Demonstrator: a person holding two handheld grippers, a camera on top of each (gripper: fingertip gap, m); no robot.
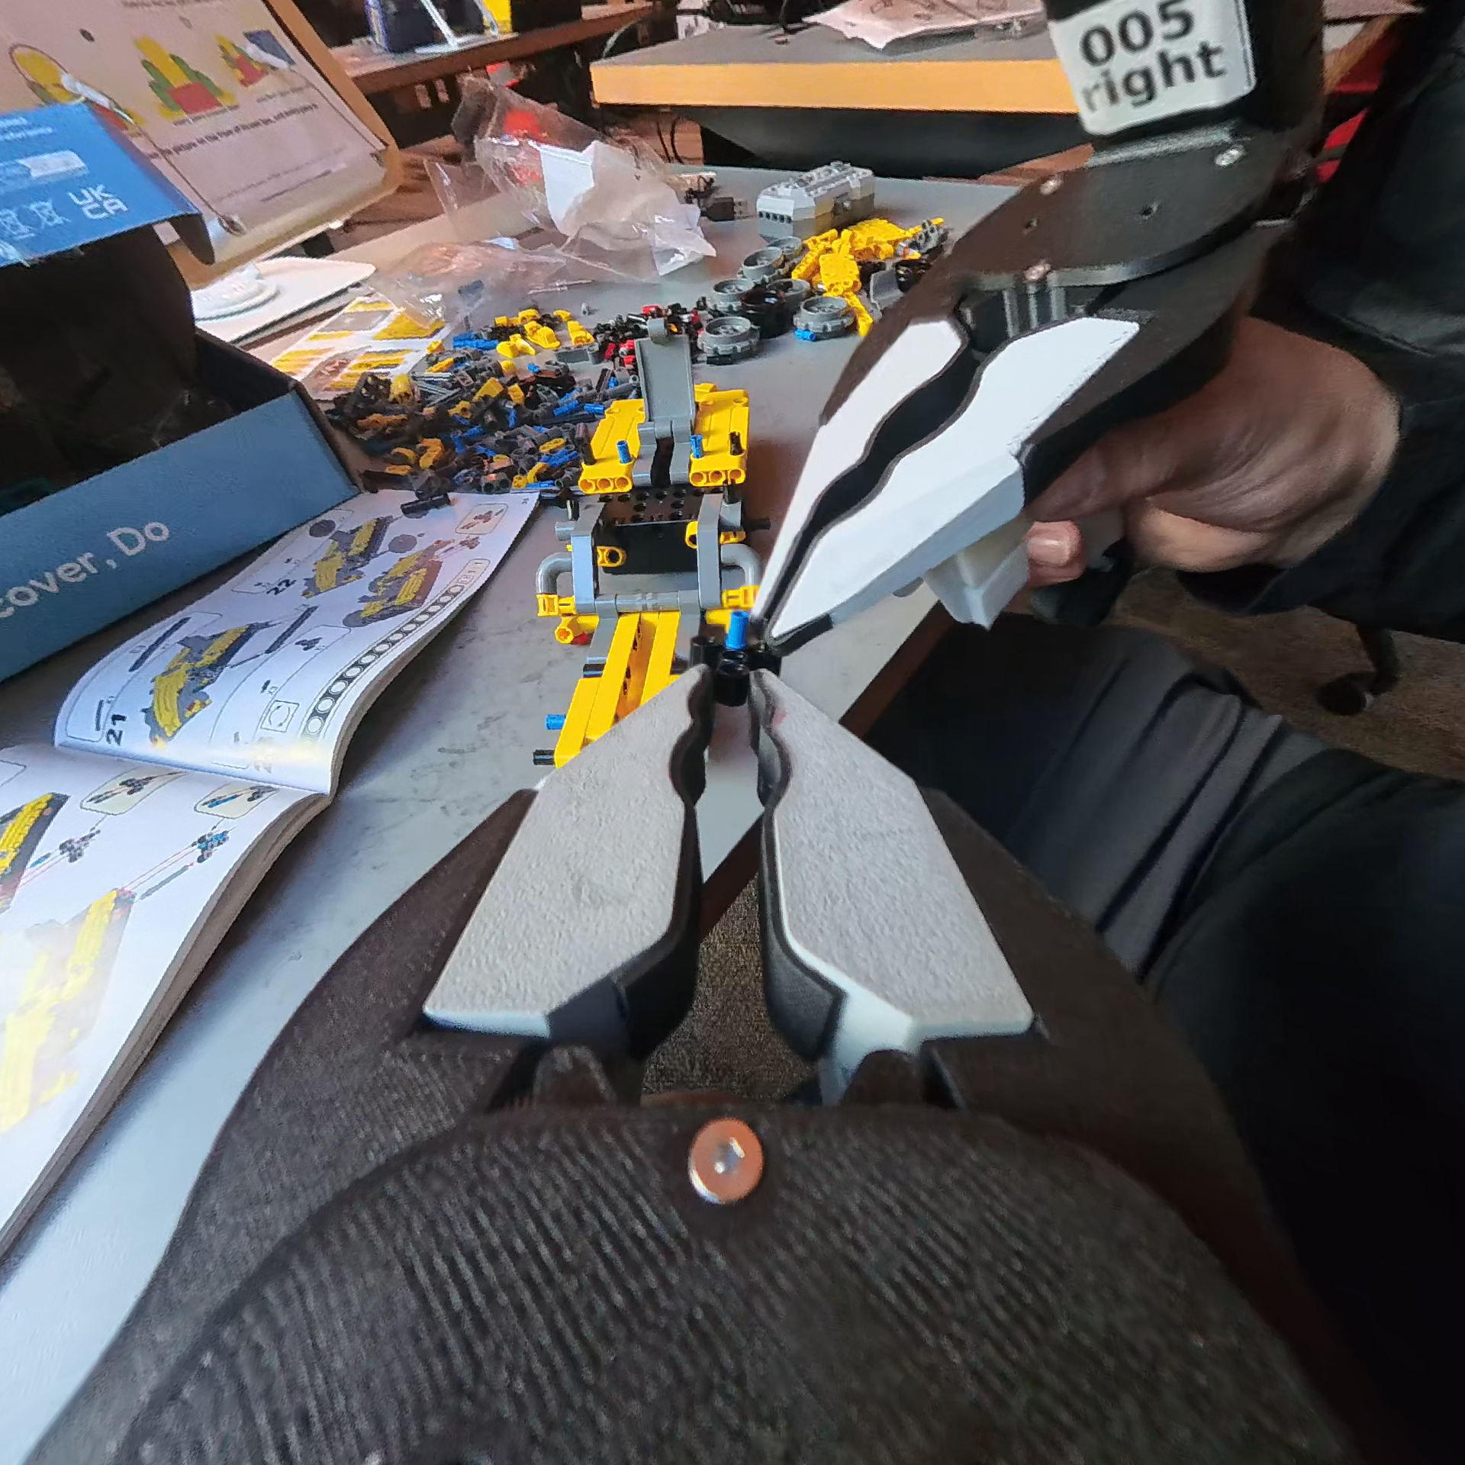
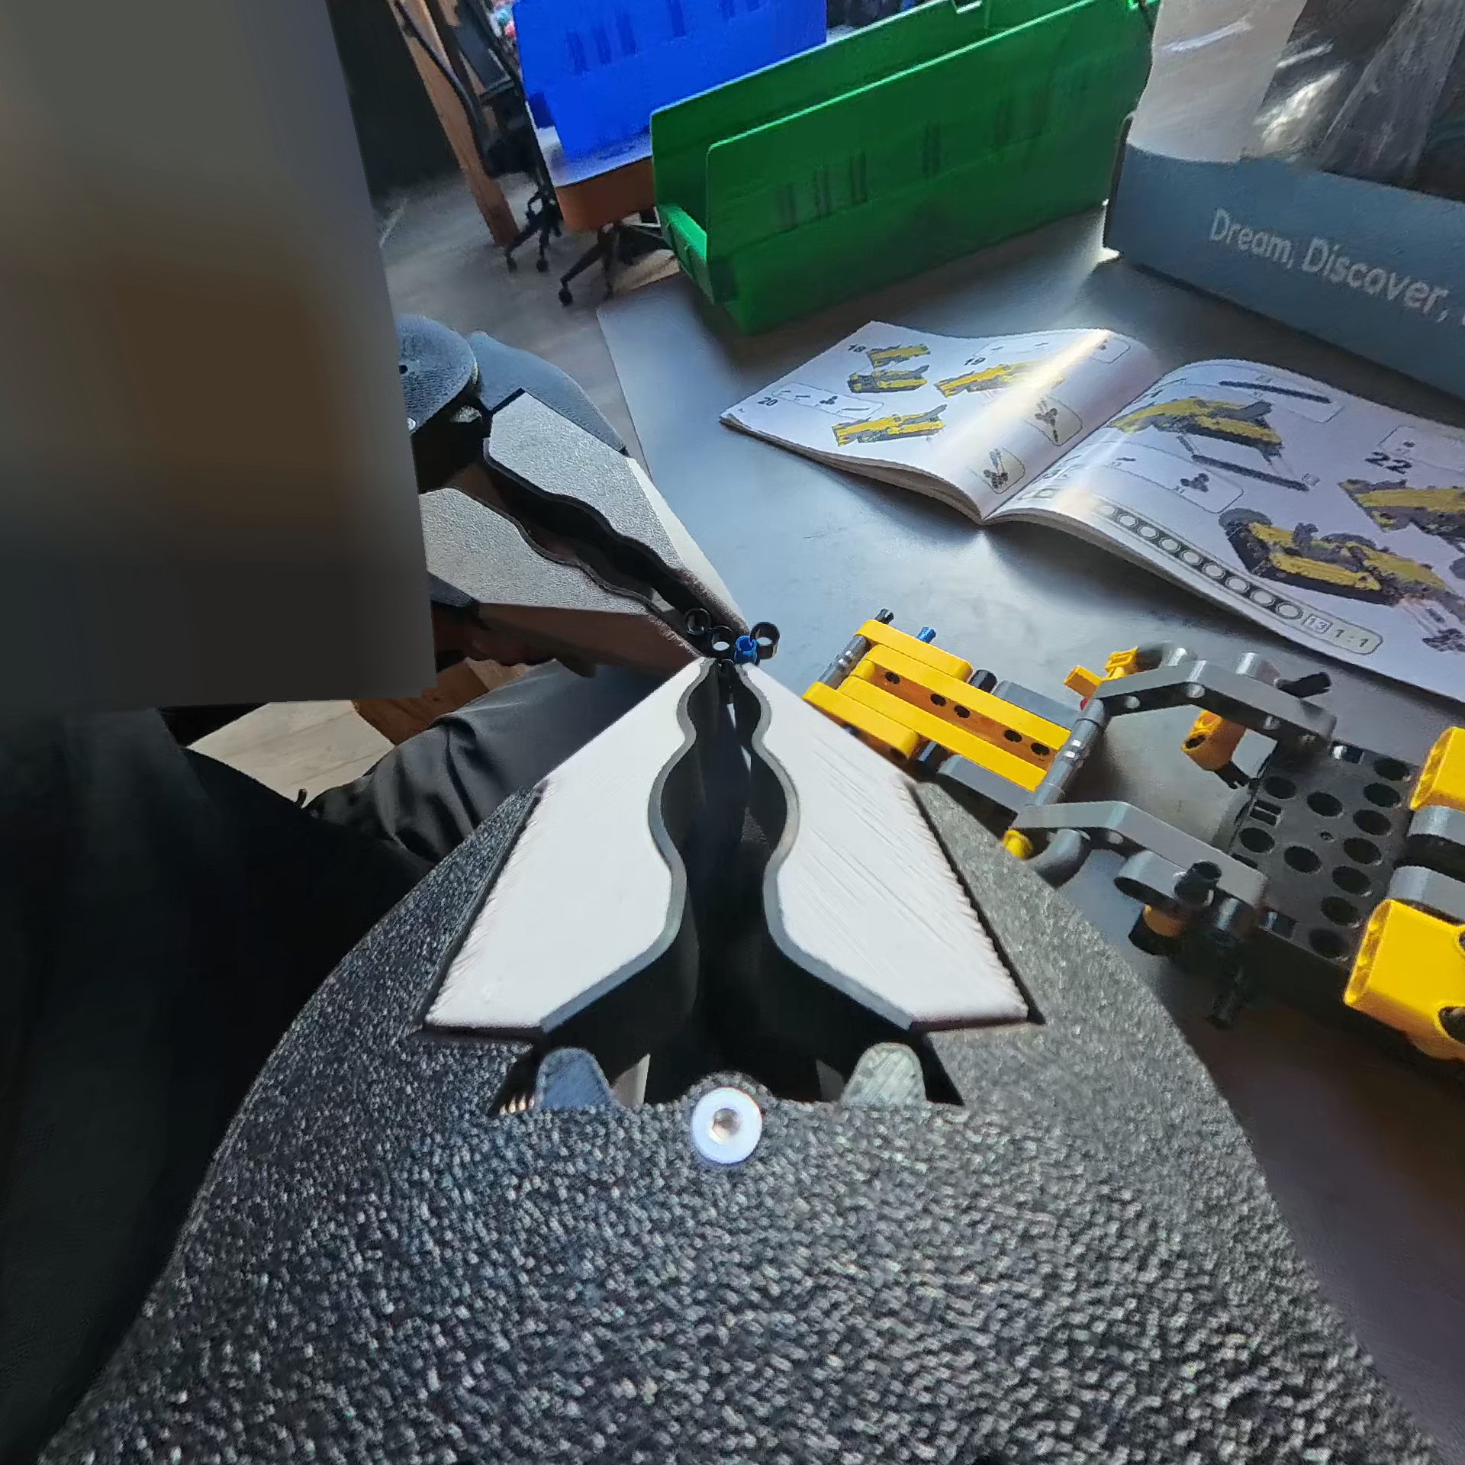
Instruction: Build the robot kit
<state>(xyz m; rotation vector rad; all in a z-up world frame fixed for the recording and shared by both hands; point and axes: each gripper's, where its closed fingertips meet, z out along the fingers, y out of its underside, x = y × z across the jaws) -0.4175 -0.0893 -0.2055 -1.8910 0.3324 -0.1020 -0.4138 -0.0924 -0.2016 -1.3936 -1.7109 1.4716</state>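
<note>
- Left claw (image 1: 729,674) clenched on a small black connector piece (image 1: 729,662) carrying a blue pin (image 1: 737,630), held off the surface (image 1: 444,713) edge.
- Right claw (image 2: 725,666) pinched on the same piece, beside the yellow model (image 2: 935,713).

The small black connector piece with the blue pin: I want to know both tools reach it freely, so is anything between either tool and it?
Nothing visible: the left tool grips the small black connector piece with the blue pin, and the right tool pinches its other end, off the grey table edge.
</note>
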